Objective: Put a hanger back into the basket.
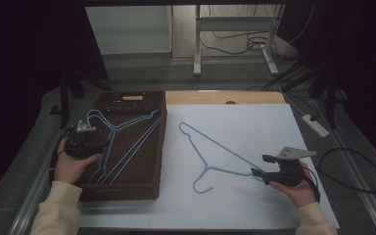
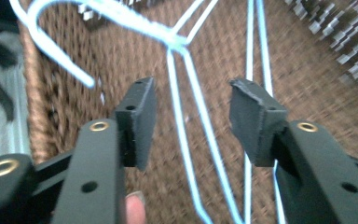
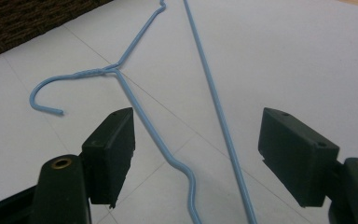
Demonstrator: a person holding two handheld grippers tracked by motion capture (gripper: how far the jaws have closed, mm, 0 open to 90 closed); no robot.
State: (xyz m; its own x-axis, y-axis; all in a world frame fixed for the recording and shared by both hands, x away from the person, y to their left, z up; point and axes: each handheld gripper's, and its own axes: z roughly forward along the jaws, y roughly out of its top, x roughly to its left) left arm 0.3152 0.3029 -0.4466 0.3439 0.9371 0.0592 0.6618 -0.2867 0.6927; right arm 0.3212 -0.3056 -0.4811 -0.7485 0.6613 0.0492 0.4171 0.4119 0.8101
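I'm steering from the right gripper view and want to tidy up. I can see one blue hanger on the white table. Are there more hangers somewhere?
Observer: Yes, more blue wire hangers lie inside the brown wicker basket at the table's left side.
Operator: Is the other gripper holding one?
Observer: No. The left gripper is open above the basket, with hanger wires between its jaws but not pinched.
Operator: Where is my gripper on the hanger?
Observer: The right gripper is open at the right end of the loose hanger, far from its hook.
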